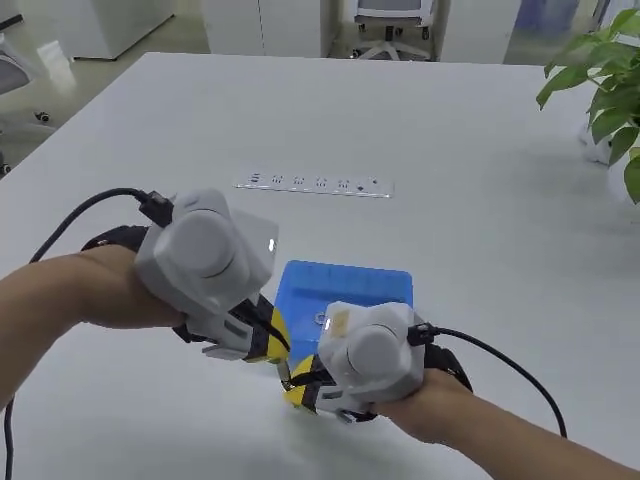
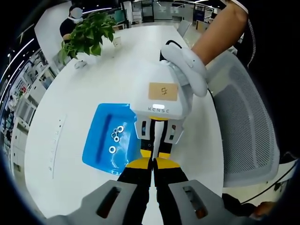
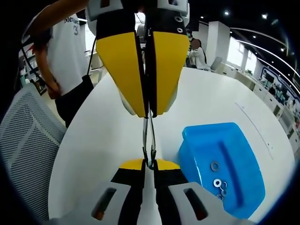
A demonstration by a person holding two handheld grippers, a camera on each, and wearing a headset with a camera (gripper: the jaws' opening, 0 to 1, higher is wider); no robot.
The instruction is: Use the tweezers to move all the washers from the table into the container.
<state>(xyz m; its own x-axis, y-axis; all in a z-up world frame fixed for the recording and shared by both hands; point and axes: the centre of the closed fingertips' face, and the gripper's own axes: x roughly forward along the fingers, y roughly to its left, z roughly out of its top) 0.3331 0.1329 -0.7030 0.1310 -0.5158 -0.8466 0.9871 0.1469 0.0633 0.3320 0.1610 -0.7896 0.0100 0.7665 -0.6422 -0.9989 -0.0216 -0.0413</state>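
Left gripper (image 2: 153, 165) and right gripper (image 3: 149, 165) met nose to nose. Both had their jaws clamped tight on the tweezers (image 3: 148, 123), one at each end. The tweezers' arms were pinched nearly together, and we couldn't tell if the tips held anything. They hung over the white table (image 1: 450, 150), just beside the blue container (image 3: 234, 140). Several washers (image 3: 216, 182) lay loose on the container's floor.

Bare table (image 1: 430, 130) beyond the container (image 1: 345, 285)
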